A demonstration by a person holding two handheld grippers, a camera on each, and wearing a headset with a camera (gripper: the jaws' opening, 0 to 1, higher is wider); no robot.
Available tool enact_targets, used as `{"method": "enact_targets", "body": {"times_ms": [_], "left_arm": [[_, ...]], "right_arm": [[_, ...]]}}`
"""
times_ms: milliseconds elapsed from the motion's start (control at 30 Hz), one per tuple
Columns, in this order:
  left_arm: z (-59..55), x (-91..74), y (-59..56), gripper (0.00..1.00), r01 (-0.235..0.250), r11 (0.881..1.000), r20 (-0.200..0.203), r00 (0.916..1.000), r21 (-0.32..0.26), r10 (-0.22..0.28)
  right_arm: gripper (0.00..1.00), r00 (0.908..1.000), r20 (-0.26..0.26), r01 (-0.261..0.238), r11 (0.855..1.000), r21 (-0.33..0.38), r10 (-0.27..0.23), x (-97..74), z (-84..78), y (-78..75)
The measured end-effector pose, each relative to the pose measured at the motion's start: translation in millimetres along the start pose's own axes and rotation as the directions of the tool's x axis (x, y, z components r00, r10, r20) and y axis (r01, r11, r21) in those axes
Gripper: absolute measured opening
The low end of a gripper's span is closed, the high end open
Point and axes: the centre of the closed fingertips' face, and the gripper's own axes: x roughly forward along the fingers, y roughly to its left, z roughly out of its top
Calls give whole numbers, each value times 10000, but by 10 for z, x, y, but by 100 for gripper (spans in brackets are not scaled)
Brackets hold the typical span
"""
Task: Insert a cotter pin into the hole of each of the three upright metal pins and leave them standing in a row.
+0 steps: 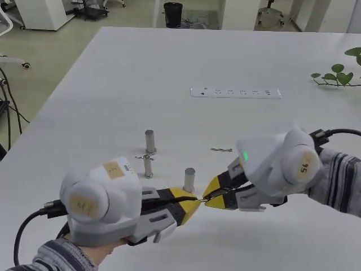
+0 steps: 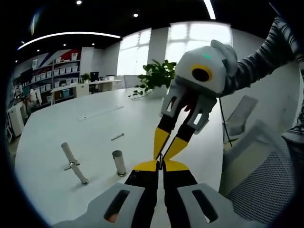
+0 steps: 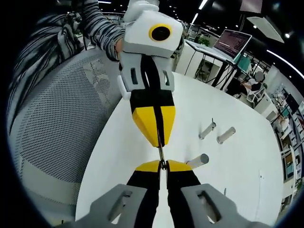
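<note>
Three upright metal pins stand on the white table: the far pin [image 1: 149, 141], the middle pin [image 1: 148, 165] with a cotter pin crossing near its top, and the near pin [image 1: 189, 179]. Just in front of the near pin, my left gripper [image 1: 196, 202] and my right gripper [image 1: 206, 198] meet tip to tip. Both are shut on one thin cotter pin [image 1: 201, 199], each at one end. The right gripper view shows this cotter pin [image 3: 161, 154] spanning from the left gripper [image 3: 159, 142] to the right gripper [image 3: 163, 165], with the near pin [image 3: 197, 160] beside it. A loose cotter pin [image 1: 221, 149] lies on the table.
A white power strip [image 1: 236, 92] lies further back on the table. A green plant [image 1: 338, 76] sits at the right edge. A mesh chair [image 3: 61, 142] stands beside the table's near side. The table [image 1: 113, 90] is wide and bare around the pins.
</note>
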Motion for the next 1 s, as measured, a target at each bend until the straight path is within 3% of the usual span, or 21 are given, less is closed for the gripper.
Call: {"method": "enact_targets", "body": {"times_ms": [233, 433, 567, 700, 1000], "left_arm": [[-6, 33, 22, 1, -329, 9995, -24, 9995, 25, 329], [-64, 68, 102, 3, -811, 9967, -249, 9964, -18, 810], [-50, 88, 203, 14, -1392, 9903, -200, 9901, -26, 1391], [-50, 99, 287, 16, -1729, 9848, -201, 9848, -194, 1725], [-63, 126, 496, 25, -2642, 9638, -111, 9645, -361, 2640]], "right_arm": [[0, 9997, -260, -40, 10000, -5, 40, 3, -36, 12], [0, 9976, -619, 315, 9994, 149, -305, -12, -96, -63], [0, 9941, -913, 634, 9971, 420, -594, -21, -164, -144], [0, 9898, -1148, 936, 9924, 804, -840, -19, -243, -222], [0, 9767, -1755, 1447, 9827, 1152, -1233, 7, -422, -395]]}}
